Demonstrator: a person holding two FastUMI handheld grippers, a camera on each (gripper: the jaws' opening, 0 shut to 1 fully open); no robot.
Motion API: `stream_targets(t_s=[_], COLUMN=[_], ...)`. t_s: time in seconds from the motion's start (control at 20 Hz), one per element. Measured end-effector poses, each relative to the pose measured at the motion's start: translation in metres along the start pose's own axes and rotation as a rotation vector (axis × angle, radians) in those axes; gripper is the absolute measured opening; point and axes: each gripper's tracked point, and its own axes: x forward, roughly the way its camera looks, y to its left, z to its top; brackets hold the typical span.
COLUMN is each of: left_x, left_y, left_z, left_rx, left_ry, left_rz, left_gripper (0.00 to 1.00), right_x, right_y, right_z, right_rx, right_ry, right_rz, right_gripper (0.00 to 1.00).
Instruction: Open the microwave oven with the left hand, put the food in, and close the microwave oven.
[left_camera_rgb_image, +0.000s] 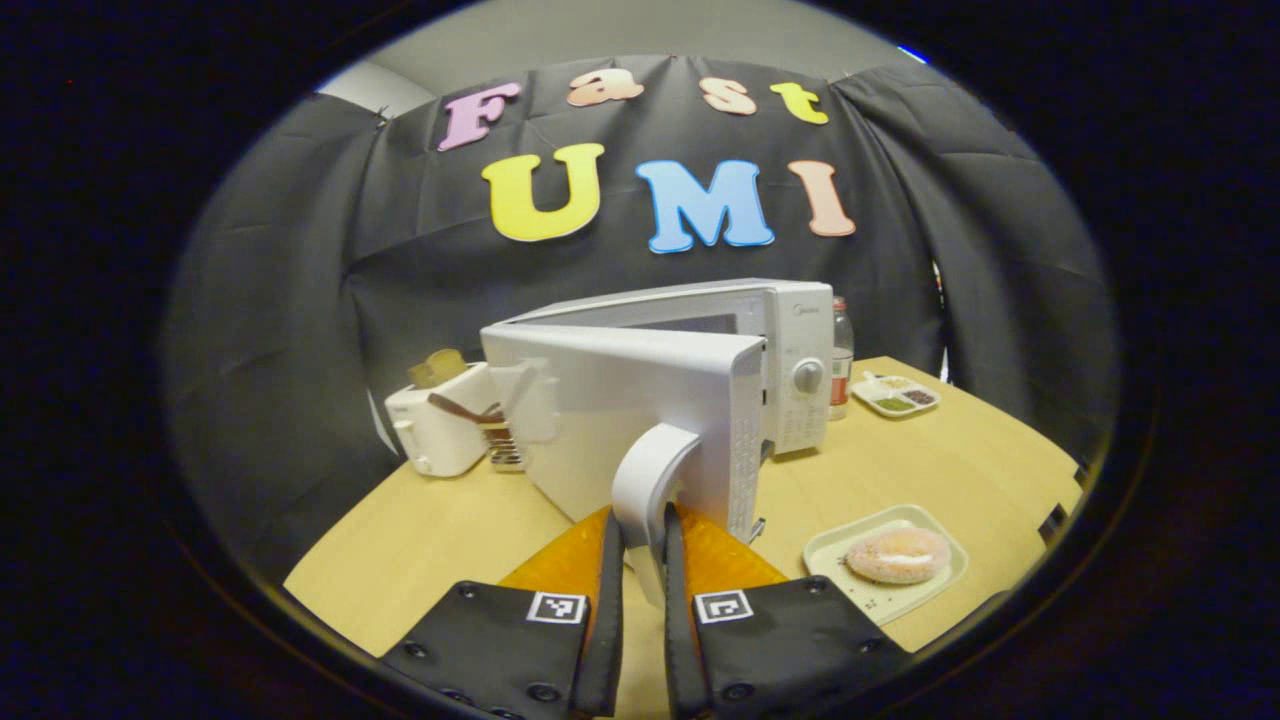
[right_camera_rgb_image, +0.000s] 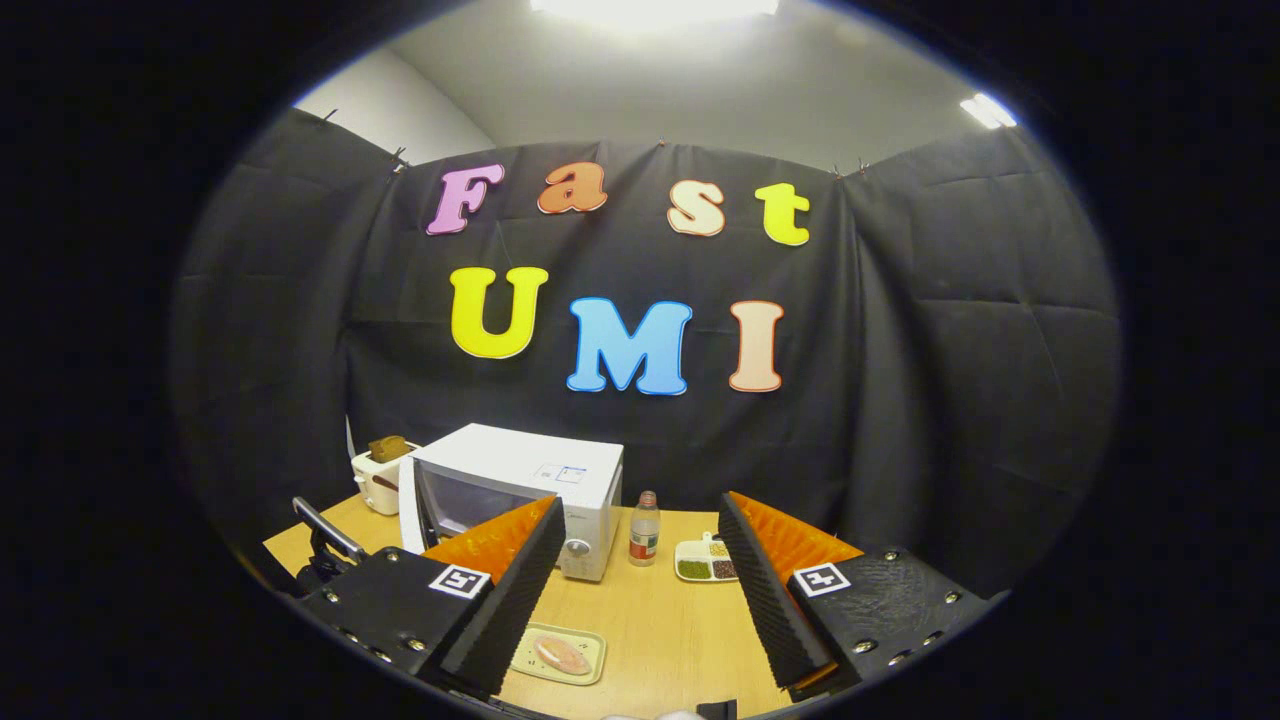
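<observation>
- Swinging part-open toward the viewer: microwave (left_camera_rgb_image: 770, 340) door (left_camera_rgb_image: 620, 420) on the wood table (left_camera_rgb_image: 420, 560); cavity contents can't be told.
- Left gripper (left_camera_rgb_image: 640, 545) w/ jaws pressed on the door's curved white handle (left_camera_rgb_image: 650, 470), straight ahead.
- Right gripper (right_camera_rgb_image: 640, 560) jaws spread wide, holding nothing, well back from the oven.
- Tray (left_camera_rgb_image: 830, 550) holds a sugared donut (left_camera_rgb_image: 898, 555), right of the door, not yet inside.
- Sectioned dish (left_camera_rgb_image: 895, 395) w/ small foods; bottle (left_camera_rgb_image: 842, 360) beside the microwave.

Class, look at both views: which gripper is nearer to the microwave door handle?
Left. The left gripper is clamped on the door handle. The right gripper is open, held high and back from the microwave.
</observation>
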Motion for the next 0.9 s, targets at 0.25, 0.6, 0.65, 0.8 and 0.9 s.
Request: stream_targets(t_s=[0.25,0.6,0.65,0.8,0.9], left_x=[-0.024,-0.051,-0.058,-0.076,-0.076], left_y=[0.075,0.124,0.128,0.142,0.15], left_z=[-0.02,-0.032,-0.029,-0.015,-0.02], left_rx=[-0.037,-0.027,0.001,0.052,0.053], left_ry=[0.023,0.045,0.036,-0.005,0.01], left_rz=[0.09,0.155,0.173,0.204,0.212], left_gripper=[0.35,1.0,1.0,0.98,0.94], right_x=[-0.006,-0.002,-0.001,0.005,0.01], right_y=[0.028,0.058,0.062,0.07,0.076], right_z=[-0.001,-0.009,-0.013,-0.022,-0.033], right_rx=[-0.005,0.011,0.013,0.012,0.008], right_ry=[-0.011,-0.003,0.002,0.015,0.033], right_rz=[0.066,0.141,0.152,0.175,0.187], right_gripper=[0.95,0.94,0.94,0.95,0.95])
